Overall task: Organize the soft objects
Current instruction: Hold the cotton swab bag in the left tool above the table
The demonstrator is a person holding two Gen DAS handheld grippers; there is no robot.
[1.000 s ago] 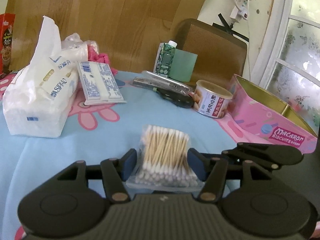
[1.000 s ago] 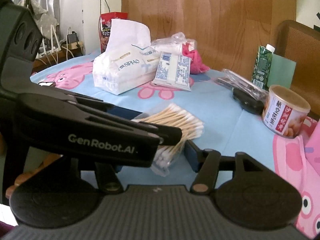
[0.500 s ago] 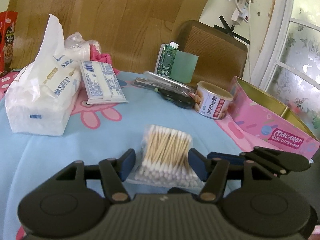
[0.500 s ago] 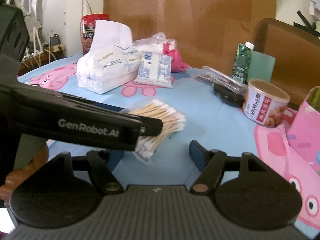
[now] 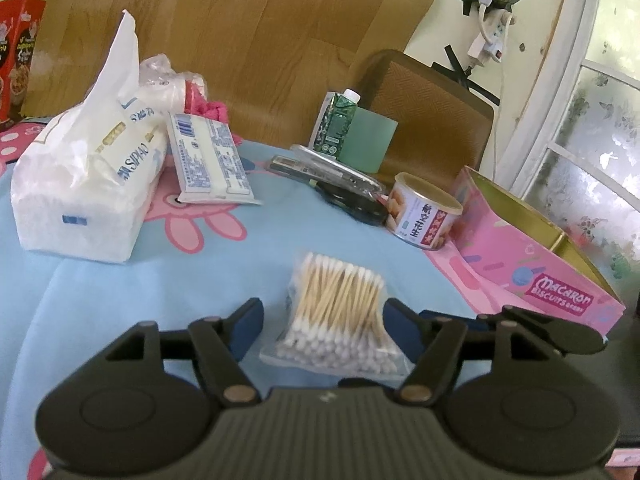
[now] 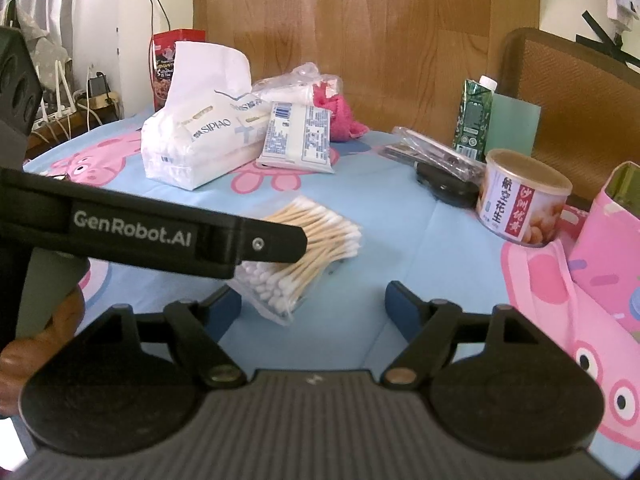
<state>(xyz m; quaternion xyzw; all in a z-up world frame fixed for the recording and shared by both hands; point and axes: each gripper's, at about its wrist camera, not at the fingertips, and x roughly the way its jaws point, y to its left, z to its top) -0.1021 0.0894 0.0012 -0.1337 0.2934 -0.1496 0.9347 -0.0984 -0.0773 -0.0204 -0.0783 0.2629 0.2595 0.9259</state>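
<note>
Both our grippers, left gripper (image 5: 322, 316) and right gripper (image 6: 314, 304), have just been opening, releasing the cotton swabs (image 5: 340, 312); next we pick another soft item.

Pale-blue tablecloth (image 5: 240, 272) with pink pigs; pink tin (image 5: 532, 264).

Left gripper (image 5: 322, 318): jaws just opened wider, left blue pad (image 5: 247, 326) now clear of the bag of cotton swabs (image 5: 338, 316), right pad at the bag's edge, contact not determinable. Right gripper (image 6: 314, 304): jaws just opened further, now spread wide with only blue tablecloth (image 6: 400, 248) between the pads; formerly straddling the swab bag, now offset to its right. Swab bag: released, lying flat on the tablecloth.
</note>
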